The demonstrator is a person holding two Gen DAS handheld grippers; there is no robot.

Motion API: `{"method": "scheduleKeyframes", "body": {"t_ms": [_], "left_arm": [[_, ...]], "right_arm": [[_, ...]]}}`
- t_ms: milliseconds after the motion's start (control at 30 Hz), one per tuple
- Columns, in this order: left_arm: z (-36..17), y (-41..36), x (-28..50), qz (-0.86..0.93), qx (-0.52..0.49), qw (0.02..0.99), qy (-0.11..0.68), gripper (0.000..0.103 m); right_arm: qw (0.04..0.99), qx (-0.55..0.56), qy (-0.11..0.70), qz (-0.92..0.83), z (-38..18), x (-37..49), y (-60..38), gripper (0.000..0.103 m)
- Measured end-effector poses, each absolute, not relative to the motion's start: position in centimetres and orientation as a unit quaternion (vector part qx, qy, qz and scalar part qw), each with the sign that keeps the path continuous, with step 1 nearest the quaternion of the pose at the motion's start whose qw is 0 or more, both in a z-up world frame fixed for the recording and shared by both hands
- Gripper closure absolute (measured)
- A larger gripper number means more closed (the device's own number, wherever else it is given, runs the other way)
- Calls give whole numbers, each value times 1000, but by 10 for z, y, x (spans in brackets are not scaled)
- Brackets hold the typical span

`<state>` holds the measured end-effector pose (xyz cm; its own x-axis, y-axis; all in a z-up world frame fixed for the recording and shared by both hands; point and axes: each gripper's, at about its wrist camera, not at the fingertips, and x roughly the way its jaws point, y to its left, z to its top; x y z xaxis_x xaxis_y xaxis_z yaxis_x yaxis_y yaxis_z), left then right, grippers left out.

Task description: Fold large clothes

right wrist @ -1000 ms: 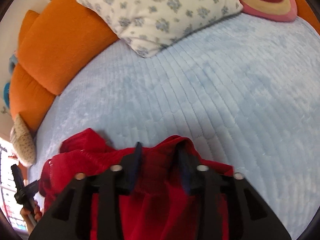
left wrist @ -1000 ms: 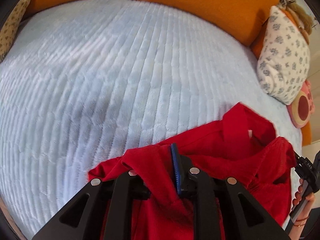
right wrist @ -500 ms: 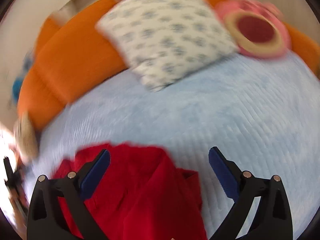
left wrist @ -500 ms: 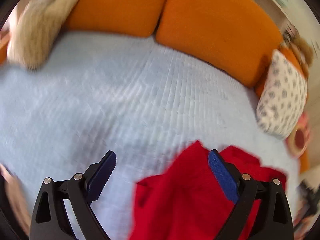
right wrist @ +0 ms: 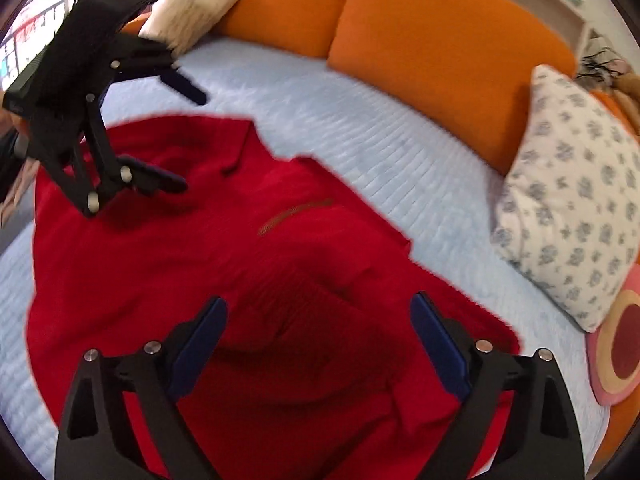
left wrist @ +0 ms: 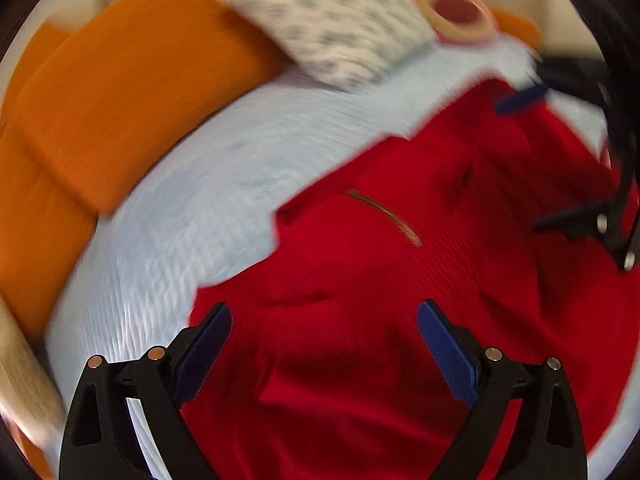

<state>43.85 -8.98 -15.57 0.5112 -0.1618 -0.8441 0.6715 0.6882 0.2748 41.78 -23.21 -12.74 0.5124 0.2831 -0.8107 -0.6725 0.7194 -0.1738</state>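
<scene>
A red garment [left wrist: 400, 280] with a thin gold mark lies rumpled and partly spread on the pale blue bed cover [left wrist: 200, 200]. My left gripper [left wrist: 324, 312] hangs over its near edge, open, its blue pads wide apart and pressing on nothing. In the right wrist view the same garment [right wrist: 200, 260] fills the lower left. My right gripper [right wrist: 318, 304] is above it, jaws wide and closing, with only cloth below them. Each gripper shows in the other's view: the right gripper [left wrist: 532, 160] at the right edge, the left gripper [right wrist: 188, 136] at the upper left. The left view is motion-blurred.
Orange back cushions [right wrist: 440, 40] line the far side of the bed. A white pillow with grey flowers [right wrist: 572, 200] and a round pink cushion [right wrist: 624, 344] lie at the right. A beige pillow [right wrist: 192, 4] sits at the far left.
Both grippers were shut on the bunched red garment; they have let go, opened wide, rolled and pulled back. The garment now lies spread wider on the bed.
</scene>
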Motion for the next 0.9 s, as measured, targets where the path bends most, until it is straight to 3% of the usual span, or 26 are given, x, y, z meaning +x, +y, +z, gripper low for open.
{"method": "scheduleKeyframes", "body": {"t_ms": [400,467,533,567,600,667,900], "left_arm": [[-202,-105,447,-284,285,797,450,8],[-203,-103,446,-283,279,801,449,8],[-202,-99,443,-282,274,803,447,8],[-201,-98,443,-281,271,805,446,8],[-200,-97,443,-279,266,807,447,8],[-196,-95,442,-272,257,814,443,8],[-164,-89,438,-232,247,852,399,8]], "right_arm": [[795,-252,456,310,-194,439,-217,13],[795,-240,460,314,-195,439,-219,22],[798,-243,451,318,-191,434,-223,44],[799,-245,446,320,-188,430,-226,65],[797,-242,446,328,-186,428,-229,71],[800,-252,437,325,-178,421,-231,78],[855,-227,383,267,-132,434,-231,81]]}}
